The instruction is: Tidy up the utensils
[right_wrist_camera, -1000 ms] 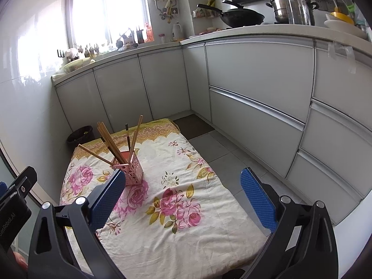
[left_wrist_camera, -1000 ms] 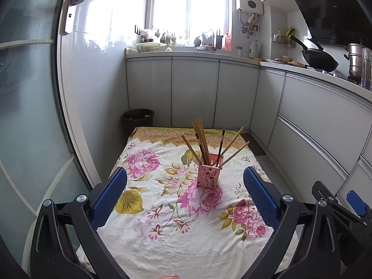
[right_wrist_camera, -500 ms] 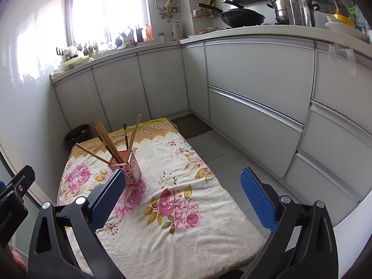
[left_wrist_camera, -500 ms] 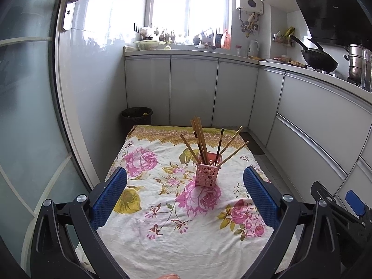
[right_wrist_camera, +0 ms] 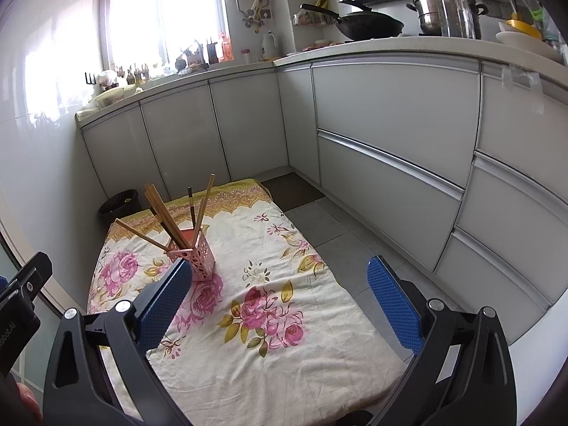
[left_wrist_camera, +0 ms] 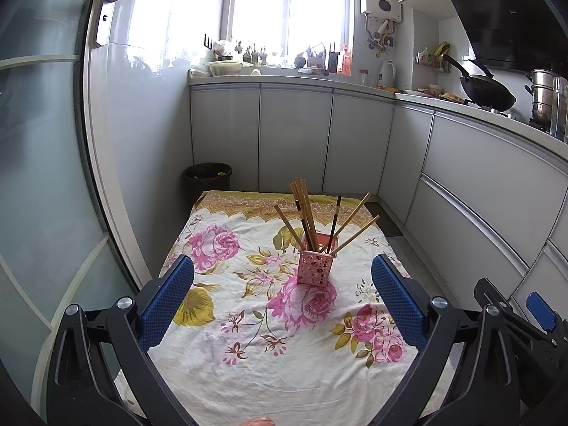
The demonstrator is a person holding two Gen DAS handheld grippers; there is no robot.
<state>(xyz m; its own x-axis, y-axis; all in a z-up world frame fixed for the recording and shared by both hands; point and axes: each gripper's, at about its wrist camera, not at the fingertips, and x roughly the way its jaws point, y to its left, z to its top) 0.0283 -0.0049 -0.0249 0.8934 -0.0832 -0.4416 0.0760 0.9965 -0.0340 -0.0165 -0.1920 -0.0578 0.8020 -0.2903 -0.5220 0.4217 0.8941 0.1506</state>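
A pink perforated holder (left_wrist_camera: 316, 267) (right_wrist_camera: 194, 256) stands upright on the floral cloth (left_wrist_camera: 284, 323) (right_wrist_camera: 269, 305). Several wooden chopsticks (left_wrist_camera: 305, 218) (right_wrist_camera: 167, 216) fan out of its top. My left gripper (left_wrist_camera: 282, 282) hovers open well in front of the holder, blue pads wide apart and nothing between them. My right gripper (right_wrist_camera: 278, 293) is open too, held to the right of the holder and back from it. Its left pad overlaps the holder's lower corner in that view.
A black bin (left_wrist_camera: 207, 177) (right_wrist_camera: 119, 206) sits on the floor beyond the cloth. Grey cabinets (left_wrist_camera: 294, 142) (right_wrist_camera: 390, 135) run along the back and right. A glass door (left_wrist_camera: 46, 177) closes the left. A wok (right_wrist_camera: 369, 25) and pots rest on the counter.
Both grippers have pulled back and risen slightly, so the holder looks smaller and farther away. Neither gripper's opening has changed.
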